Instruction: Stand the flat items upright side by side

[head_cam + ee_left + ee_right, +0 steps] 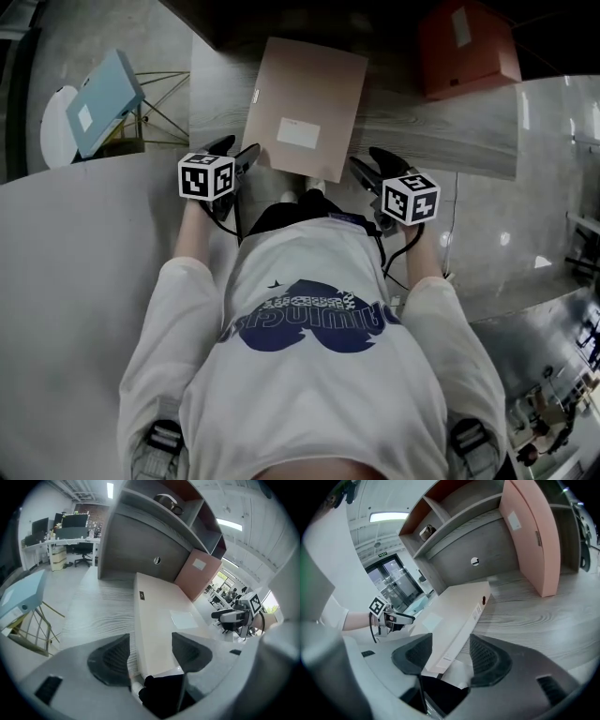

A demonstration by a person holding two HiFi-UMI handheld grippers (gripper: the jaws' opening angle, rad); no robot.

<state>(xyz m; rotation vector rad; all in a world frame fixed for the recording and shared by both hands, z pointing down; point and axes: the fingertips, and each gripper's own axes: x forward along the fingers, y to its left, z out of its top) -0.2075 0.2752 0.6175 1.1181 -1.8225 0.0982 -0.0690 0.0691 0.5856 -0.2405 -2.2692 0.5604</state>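
Tan flat box [309, 103] lies face-down-flat on wood desk [450, 131], 12 o'clock from person. Left gripper [239, 150] jaws apart, straddling near-left corner. Right gripper [364, 159] same at near-right corner (pads not pressing). Orange box [469, 47] upright, 1 o'clock.

Bare grey wood-grain tabletop [221, 98] lies open on both sides of the flat beige cardboard box [309, 108]. The upright salmon-pink box [466, 47] and grey shelf back panel [140, 545] block the far side.
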